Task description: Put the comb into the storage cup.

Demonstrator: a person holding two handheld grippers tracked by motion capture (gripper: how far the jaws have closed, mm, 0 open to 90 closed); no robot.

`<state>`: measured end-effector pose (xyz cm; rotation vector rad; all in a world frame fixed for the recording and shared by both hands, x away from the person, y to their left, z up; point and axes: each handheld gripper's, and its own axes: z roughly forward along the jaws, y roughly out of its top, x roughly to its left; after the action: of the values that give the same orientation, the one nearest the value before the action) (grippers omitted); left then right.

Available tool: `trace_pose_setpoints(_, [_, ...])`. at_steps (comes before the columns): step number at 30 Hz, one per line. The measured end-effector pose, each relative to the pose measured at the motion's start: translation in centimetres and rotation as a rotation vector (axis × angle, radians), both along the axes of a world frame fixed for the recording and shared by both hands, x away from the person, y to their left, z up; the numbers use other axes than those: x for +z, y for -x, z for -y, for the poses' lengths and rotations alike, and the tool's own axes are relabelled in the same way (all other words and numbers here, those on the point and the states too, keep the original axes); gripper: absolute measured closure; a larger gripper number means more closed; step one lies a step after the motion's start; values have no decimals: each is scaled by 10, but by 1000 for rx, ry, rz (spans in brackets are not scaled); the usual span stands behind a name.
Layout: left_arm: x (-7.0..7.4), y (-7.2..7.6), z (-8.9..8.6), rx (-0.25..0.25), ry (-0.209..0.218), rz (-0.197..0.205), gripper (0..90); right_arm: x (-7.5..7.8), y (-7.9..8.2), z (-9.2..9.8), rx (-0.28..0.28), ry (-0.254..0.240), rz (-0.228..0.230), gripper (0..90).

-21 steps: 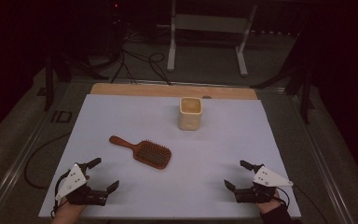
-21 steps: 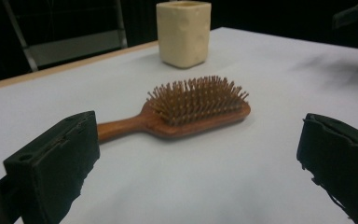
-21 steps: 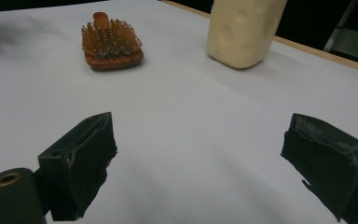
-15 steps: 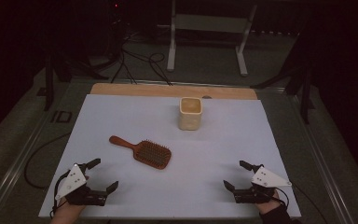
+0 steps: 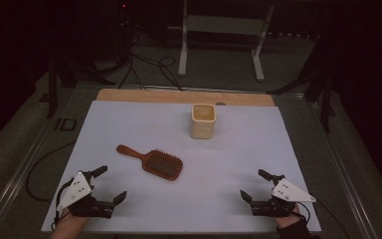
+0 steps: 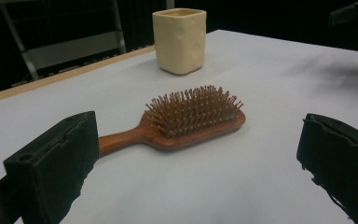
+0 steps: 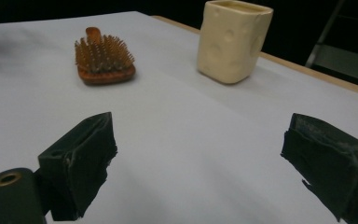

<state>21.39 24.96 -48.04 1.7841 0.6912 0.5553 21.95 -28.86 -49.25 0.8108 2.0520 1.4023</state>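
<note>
A wooden hairbrush (image 5: 152, 161) lies bristles up on the white table, handle toward the far left; it also lies ahead of the jaws as the hairbrush (image 6: 186, 116) and farther off as the hairbrush (image 7: 103, 59). A cream square cup (image 5: 203, 120) stands upright behind it, seen as the cup (image 6: 180, 40) and the cup (image 7: 233, 39). My left gripper (image 5: 109, 184) rests open near the front left edge, empty. My right gripper (image 5: 254, 185) rests open near the front right edge, empty. Both sit well short of the brush.
The white table top (image 5: 238, 149) has a wooden strip (image 5: 179, 96) along its far edge. Beyond it are a dark floor with cables (image 5: 144, 64) and a white metal stand (image 5: 224, 40). A rail (image 5: 15, 169) runs along the left side.
Both grippers have stayed nearly still at the front edge; the right one shifted slightly. The brush and cup have not moved.
</note>
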Motion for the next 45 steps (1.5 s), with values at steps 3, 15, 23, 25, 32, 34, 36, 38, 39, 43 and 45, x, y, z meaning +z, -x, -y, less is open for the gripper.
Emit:
trace_pose_setpoints(3, [6,-2,-1,-4,0,-7,0,0,0,0,0,-2,-2,84])
trace_pose_setpoints(15, [37,-10,1,-44,-33,-9,0,0,0,-2,4,-5,-5,84])
trace_pose_setpoints(23, [54,-18,4,-55,-78,-1,0,1,0,-2,3,-13,-2,84])
trace_pose_setpoints(25, [58,-22,4,-52,-87,-4,0,1,0,-1,3,-16,-2,84])
trace_pose_setpoints(32, [69,-35,7,-39,-125,-19,0,1,-1,-1,6,-22,-5,84])
trace_pose_setpoints(34, [72,-40,8,-40,-141,-22,0,1,-1,-1,5,-21,-6,84])
trace_pose_setpoints(36, [74,-44,8,-47,-149,-17,0,1,-1,-1,5,-23,-8,84])
trace_pose_setpoints(38, [76,-49,9,-49,-160,-22,0,1,-1,-1,5,-24,-7,84])
trace_pose_setpoints(39, [77,-52,9,-57,-165,-25,0,1,-1,-1,6,-24,-7,84])
trace_pose_setpoints(43, [79,-61,13,-59,-193,-32,0,1,-1,-2,5,-29,-9,84])
trace_pose_setpoints(45, [80,-66,14,-66,-199,-41,0,1,-1,-2,5,-25,-9,84])
